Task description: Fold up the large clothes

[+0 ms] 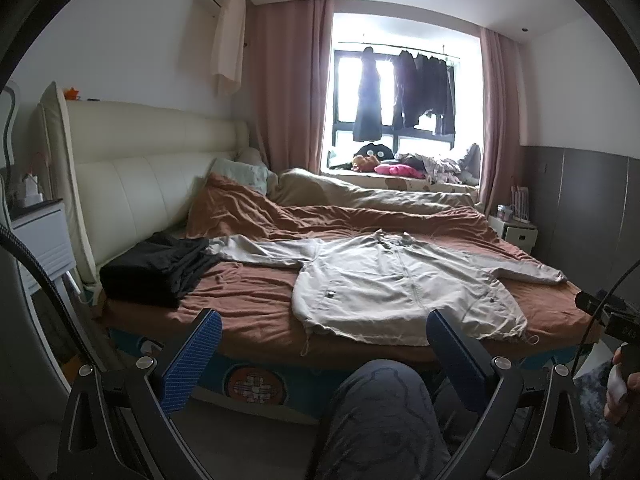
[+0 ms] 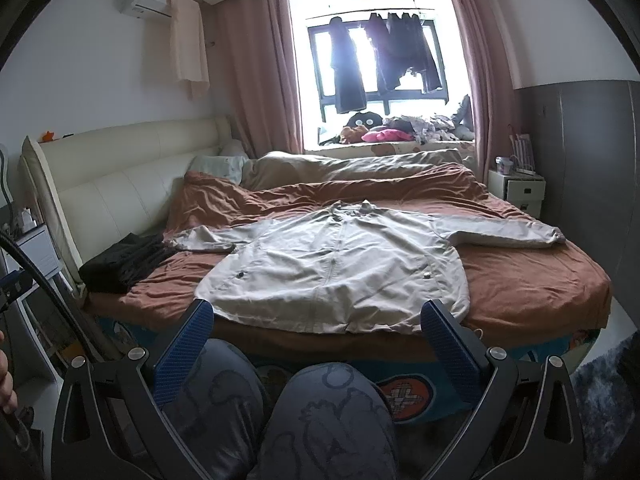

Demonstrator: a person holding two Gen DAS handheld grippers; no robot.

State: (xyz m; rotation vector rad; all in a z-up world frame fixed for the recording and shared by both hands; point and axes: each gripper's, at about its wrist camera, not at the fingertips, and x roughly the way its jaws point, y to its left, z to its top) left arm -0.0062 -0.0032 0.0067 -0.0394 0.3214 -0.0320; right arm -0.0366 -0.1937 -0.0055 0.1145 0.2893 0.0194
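A light grey zip jacket (image 1: pixel 396 280) lies flat and face up on the brown bed sheet (image 1: pixel 248 300), sleeves spread to both sides, hem toward me. It also shows in the right wrist view (image 2: pixel 332 268). My left gripper (image 1: pixel 324 332) is open and empty, held back from the bed's near edge, left of the jacket's hem. My right gripper (image 2: pixel 318 320) is open and empty, just short of the hem's middle. My knees (image 2: pixel 320 420) are below both grippers.
A folded black garment (image 1: pixel 156 268) lies on the bed's left, touching the jacket's left sleeve. A rumpled brown and beige duvet (image 1: pixel 360 204) lies behind. A cream headboard (image 1: pixel 140 168) is left, a white nightstand (image 2: pixel 516 188) right, and a window with hanging clothes (image 1: pixel 404 92) beyond.
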